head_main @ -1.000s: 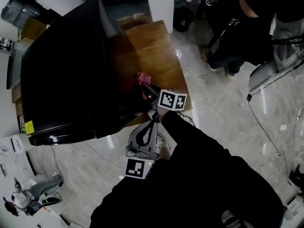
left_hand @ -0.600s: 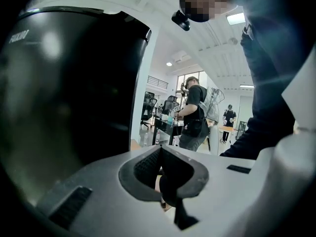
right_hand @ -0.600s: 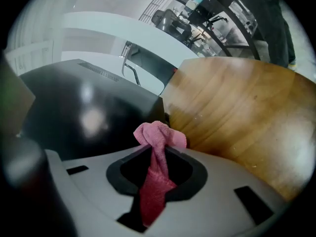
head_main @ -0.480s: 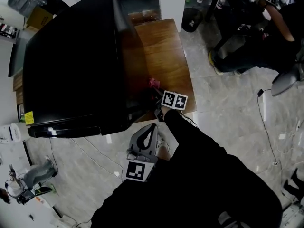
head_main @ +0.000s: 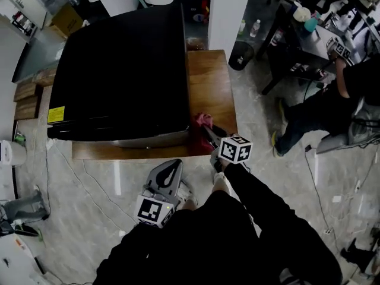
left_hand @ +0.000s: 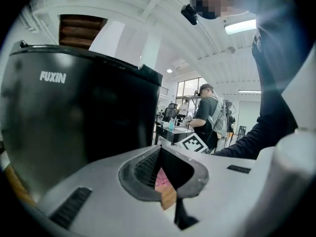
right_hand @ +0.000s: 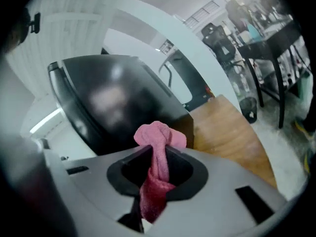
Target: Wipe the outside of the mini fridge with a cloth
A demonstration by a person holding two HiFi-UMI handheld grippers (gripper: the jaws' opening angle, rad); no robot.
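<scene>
The black mini fridge (head_main: 119,70) stands on a wooden table (head_main: 211,82). In the left gripper view the fridge (left_hand: 84,117) shows a white brand name, and in the right gripper view the fridge (right_hand: 113,102) fills the left. My right gripper (head_main: 206,129) is shut on a pink cloth (head_main: 203,120), which is held against the fridge's right side near its front lower corner. The cloth (right_hand: 158,147) bunches out above the right gripper (right_hand: 157,154). My left gripper (head_main: 174,164) hangs below the table's front edge, shut and holding nothing (left_hand: 165,181).
A person (head_main: 320,108) crouches on the marble floor at the right, beside a black desk (head_main: 297,34) with bottles and cups. A white pillar (head_main: 228,5) rises behind the table. Cables trail over the floor at the left. Another person (left_hand: 205,112) stands in the background.
The head camera has swung, so the fridge now sits squarer in view. My right gripper has carried the cloth along the fridge's right side toward the front corner. The left gripper stays low.
</scene>
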